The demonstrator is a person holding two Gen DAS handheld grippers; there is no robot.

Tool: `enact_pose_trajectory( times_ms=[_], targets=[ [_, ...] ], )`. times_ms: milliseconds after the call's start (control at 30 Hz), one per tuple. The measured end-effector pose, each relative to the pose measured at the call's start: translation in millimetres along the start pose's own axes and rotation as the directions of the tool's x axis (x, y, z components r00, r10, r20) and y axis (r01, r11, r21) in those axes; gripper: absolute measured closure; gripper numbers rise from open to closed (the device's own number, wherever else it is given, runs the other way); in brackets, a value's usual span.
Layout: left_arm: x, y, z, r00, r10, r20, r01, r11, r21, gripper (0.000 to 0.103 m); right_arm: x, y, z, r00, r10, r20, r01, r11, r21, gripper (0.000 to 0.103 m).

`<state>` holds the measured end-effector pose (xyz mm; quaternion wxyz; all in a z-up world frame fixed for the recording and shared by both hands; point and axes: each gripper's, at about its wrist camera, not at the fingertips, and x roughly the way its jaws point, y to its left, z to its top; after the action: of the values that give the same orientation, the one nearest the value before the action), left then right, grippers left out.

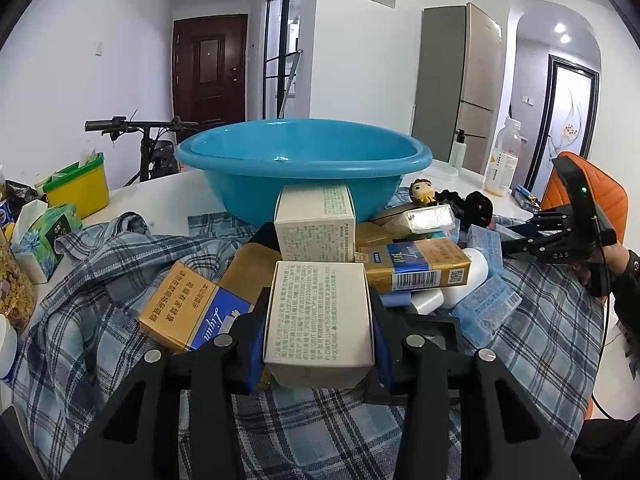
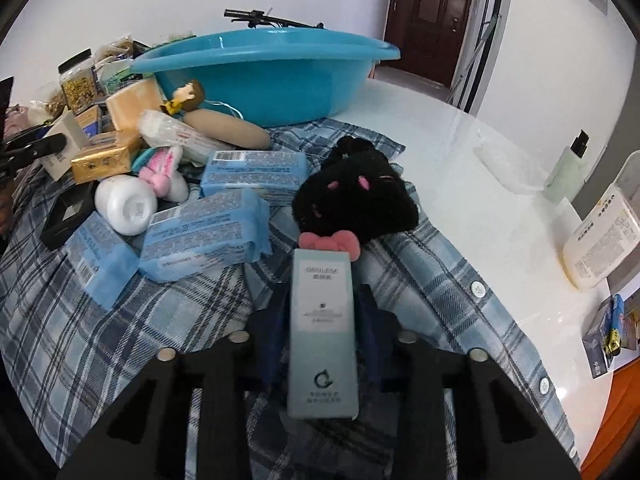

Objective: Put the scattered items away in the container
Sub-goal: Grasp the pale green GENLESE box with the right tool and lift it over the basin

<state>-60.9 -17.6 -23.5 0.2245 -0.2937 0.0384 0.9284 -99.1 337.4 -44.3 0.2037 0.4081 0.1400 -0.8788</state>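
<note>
The blue plastic basin (image 1: 304,172) stands at the back of the table; it also shows in the right wrist view (image 2: 264,76). My left gripper (image 1: 318,320) is shut on a white printed carton (image 1: 318,316), held above the pile. My right gripper (image 2: 322,320) is shut on a tall pale green box (image 2: 322,332), low over the plaid shirt (image 2: 160,328). Scattered on the shirt are gold cigarette cartons (image 1: 416,266), blue tissue packs (image 2: 204,236), a white bottle (image 2: 124,204), a black plush toy (image 2: 356,196) and a small doll figure (image 1: 423,191).
A second white carton (image 1: 316,222) leans against the basin's front. A yellow-green tub (image 1: 78,186) and tissue box (image 1: 46,232) sit at left. A drink bottle (image 1: 505,158) and pump bottle (image 2: 568,168) stand on the white table at right. An orange chair (image 1: 592,192) is beyond.
</note>
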Motion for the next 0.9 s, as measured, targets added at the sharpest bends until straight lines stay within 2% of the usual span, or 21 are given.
enact_pose_trajectory(
  times_ms=[200, 400, 533, 700, 900],
  targets=[
    [0, 0, 0, 1.0, 0.005, 0.001, -0.005, 1.0, 0.005, 0.058, -3, 4, -4, 1.0, -0.006, 0.01, 0.006, 1.0, -0.003, 0.076],
    [-1, -1, 0, 1.0, 0.006, 0.002, -0.006, 1.0, 0.008, 0.058, -26, 4, 0, 0.995, -0.003, 0.099, -0.004, 0.997, 0.076, 0.076],
    [-1, -2, 0, 1.0, 0.017, -0.001, -0.017, 1.0, 0.02, 0.058, -42, 15, 11, 0.982, -0.032, 0.188, 0.007, 0.992, 0.127, 0.076],
    [-1, -4, 1, 1.0, 0.025, 0.006, -0.025, 0.999, 0.028, 0.058, -49, 35, 44, 0.945, -0.003, 0.328, -0.052, 0.986, 0.159, 0.076],
    [-1, -2, 1, 1.0, 0.03, 0.006, -0.03, 0.999, 0.021, 0.058, -40, 60, 106, 0.918, 0.046, 0.394, -0.107, 0.985, 0.136, 0.076]
  ],
)
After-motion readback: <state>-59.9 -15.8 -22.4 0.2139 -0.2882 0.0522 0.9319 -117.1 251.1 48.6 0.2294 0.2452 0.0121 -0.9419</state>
